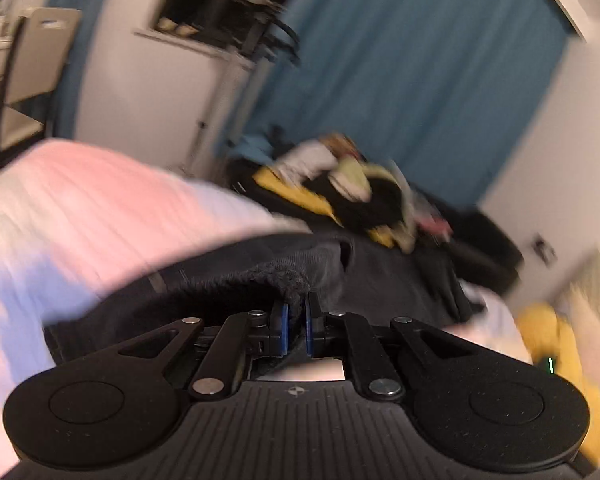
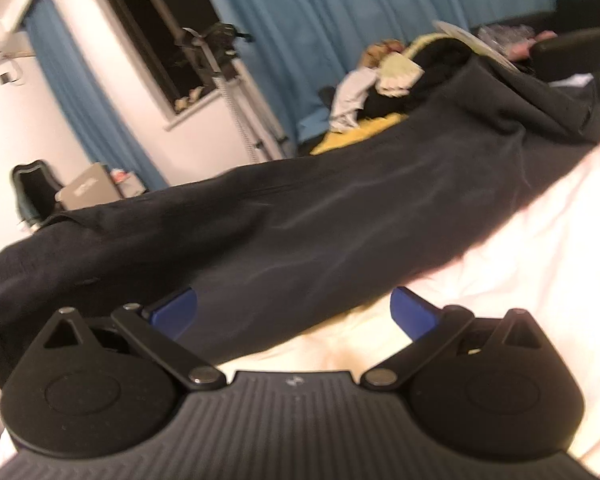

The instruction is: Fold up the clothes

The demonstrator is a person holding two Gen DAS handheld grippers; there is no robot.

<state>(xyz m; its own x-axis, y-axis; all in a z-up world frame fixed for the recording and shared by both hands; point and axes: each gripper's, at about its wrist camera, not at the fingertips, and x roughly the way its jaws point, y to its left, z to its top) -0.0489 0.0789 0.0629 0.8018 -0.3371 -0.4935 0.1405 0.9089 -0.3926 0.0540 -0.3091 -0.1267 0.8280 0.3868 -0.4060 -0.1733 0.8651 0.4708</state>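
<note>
A dark navy garment (image 2: 320, 208) lies stretched in a long band across the white bed (image 2: 540, 240). My left gripper (image 1: 296, 312) is shut on a ribbed edge of that dark garment (image 1: 268, 276), which bunches up right over the blue pads. In the right wrist view my right gripper (image 2: 294, 308) stands open, its blue pads (image 2: 176, 312) wide apart, low over the near edge of the garment with nothing between them. The left wrist view is blurred by motion.
A pile of mixed clothes (image 1: 352, 184), yellow, black and pale, lies at the far side of the bed. Blue curtains (image 1: 420, 60) hang behind, with a dark window (image 2: 156, 40) and a stand (image 2: 236, 92). A yellow item (image 1: 556, 344) sits at the right. A chair (image 1: 24, 76) stands far left.
</note>
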